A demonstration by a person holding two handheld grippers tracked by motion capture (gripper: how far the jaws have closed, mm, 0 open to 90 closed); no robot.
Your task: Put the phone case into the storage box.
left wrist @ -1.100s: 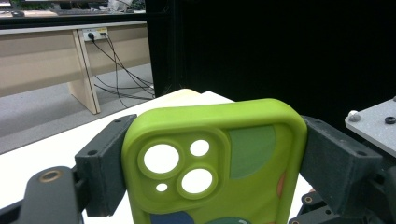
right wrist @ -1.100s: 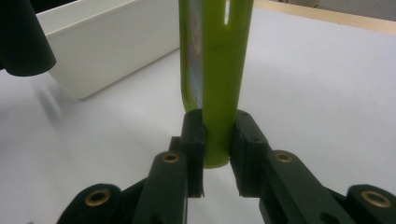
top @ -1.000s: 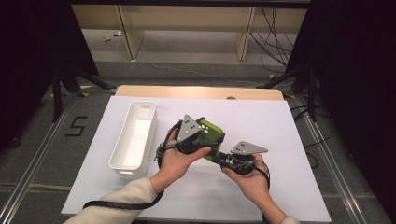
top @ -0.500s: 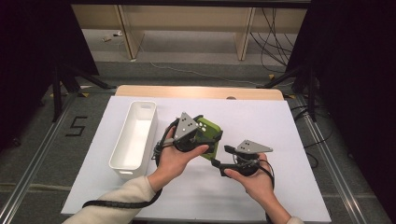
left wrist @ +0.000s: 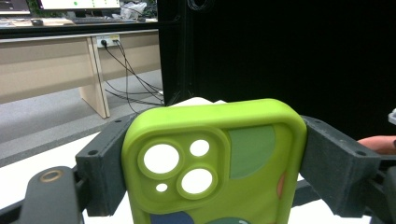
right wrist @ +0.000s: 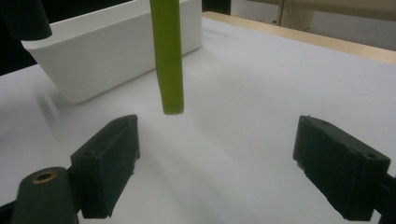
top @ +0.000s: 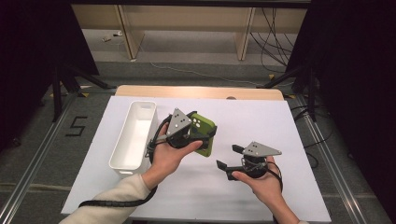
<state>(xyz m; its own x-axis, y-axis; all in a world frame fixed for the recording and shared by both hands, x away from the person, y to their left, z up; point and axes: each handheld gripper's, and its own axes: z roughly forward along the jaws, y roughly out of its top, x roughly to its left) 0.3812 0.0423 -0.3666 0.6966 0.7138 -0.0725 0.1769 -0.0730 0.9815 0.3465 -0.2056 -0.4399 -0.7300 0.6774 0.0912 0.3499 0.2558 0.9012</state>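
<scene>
A lime-green phone case [top: 203,132] with camera cut-outs hangs above the white table cover, and my left gripper [top: 204,138] is shut on its two long sides. In the left gripper view the case [left wrist: 215,163] stands upright between the black pads [left wrist: 100,168]. My right gripper [top: 229,157] is to the right of the case and apart from it. Its jaws have just been opening and stand open with nothing between them. From the right gripper [right wrist: 224,168] the case [right wrist: 168,56] shows edge-on, hanging ahead of the jaws.
A long white bin [top: 135,135] lies left of the case on the white cover [top: 280,126]; its wall [right wrist: 116,51] shows behind the case in the right gripper view. A wooden table edge [top: 196,92] runs along the back, with dark stands and cables beyond.
The right gripper has let go of the case's lower right end, opened its jaws and drawn back to the right. The left gripper still holds the case in about the same place.
</scene>
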